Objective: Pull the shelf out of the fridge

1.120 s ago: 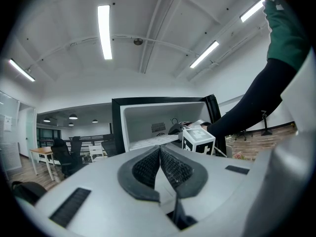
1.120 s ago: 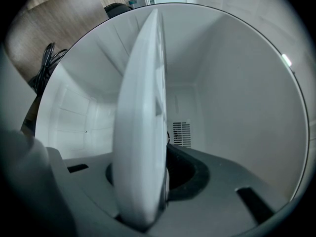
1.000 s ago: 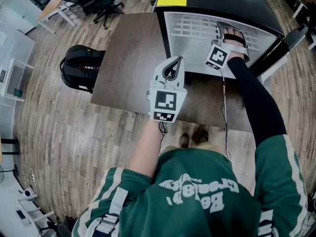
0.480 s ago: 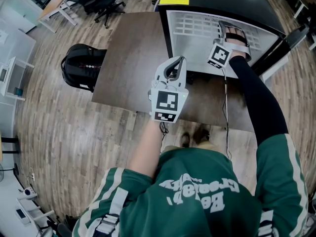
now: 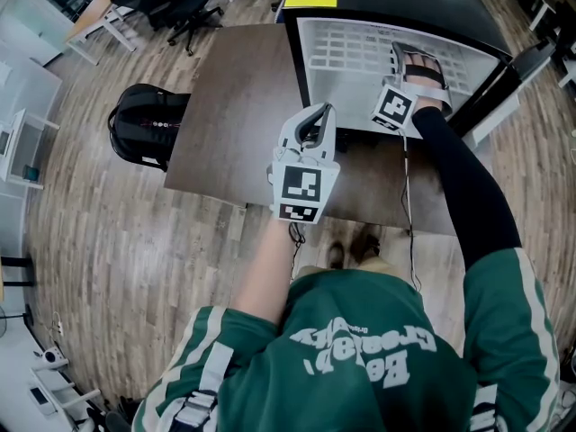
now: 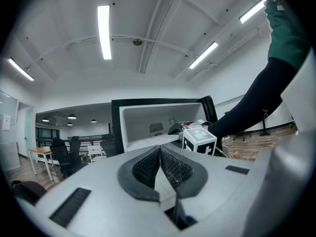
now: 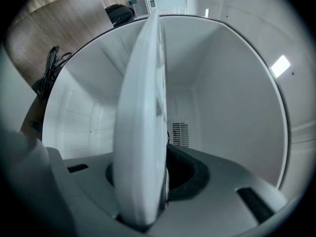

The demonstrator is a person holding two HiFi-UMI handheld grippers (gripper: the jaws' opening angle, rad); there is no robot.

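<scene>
Jaws of the left gripper (image 6: 159,152) are pressed together on nothing. It hangs level above the table (image 5: 238,106), short of the fridge (image 5: 396,3) mouth. Farther out, the right gripper (image 5: 416,61) reaches into the open cabinet and is clenched on the front edge of the shelf (image 5: 346,48), whose white slab stands edge-on between its pads. From that grip the shelf runs straight away along the gripper's own line toward the vented back wall (image 7: 180,132). I judge the pull should come straight back toward the person, and only the right hand is placed for it.
</scene>
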